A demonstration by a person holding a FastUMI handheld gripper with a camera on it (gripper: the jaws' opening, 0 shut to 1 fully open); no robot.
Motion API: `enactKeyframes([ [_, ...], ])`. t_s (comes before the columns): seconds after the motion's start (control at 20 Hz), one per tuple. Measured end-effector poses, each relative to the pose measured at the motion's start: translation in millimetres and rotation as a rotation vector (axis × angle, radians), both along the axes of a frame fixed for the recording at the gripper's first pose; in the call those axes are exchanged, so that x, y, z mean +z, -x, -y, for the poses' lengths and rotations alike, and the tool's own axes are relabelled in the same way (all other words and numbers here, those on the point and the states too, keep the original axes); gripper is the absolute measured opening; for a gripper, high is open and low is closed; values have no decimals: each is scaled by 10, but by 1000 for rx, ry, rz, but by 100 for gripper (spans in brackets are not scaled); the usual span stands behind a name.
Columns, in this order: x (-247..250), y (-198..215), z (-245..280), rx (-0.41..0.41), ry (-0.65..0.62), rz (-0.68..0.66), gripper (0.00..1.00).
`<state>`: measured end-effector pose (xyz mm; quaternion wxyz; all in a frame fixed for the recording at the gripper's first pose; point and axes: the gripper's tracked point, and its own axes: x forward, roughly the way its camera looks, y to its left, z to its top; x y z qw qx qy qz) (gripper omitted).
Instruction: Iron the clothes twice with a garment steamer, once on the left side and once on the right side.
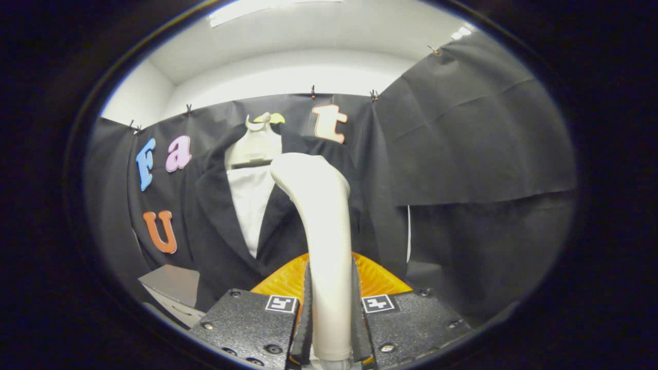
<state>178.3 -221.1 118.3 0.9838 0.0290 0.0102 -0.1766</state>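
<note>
Steamer (pixel 318 226) sits upright between our gripper's (pixel 331 318) fingers, both pressing its pale handle from either side, so we hold it firmly with its head raised toward the clothes. The dark jacket (pixel 216 226) hangs just beyond on a white hanger (pixel 257 144), a white shirt (pixel 251 205) showing at its open front; hung this way, both sides face us for steaming. The steamer head stands nearer the jacket's right side. We find no brand or label readable on the steamer.

No readable text or label: the tongs (pixel 331 303) carry two square coded markers, not lettering.
</note>
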Motion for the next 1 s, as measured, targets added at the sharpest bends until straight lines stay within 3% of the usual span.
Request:
enactKeyframes([
  [0.45,512,-825,290,20,73,124,33],
  [0.65,663,-874,278,17,134,172,33],
  [1.0,203,-803,307,16,189,78,33],
])
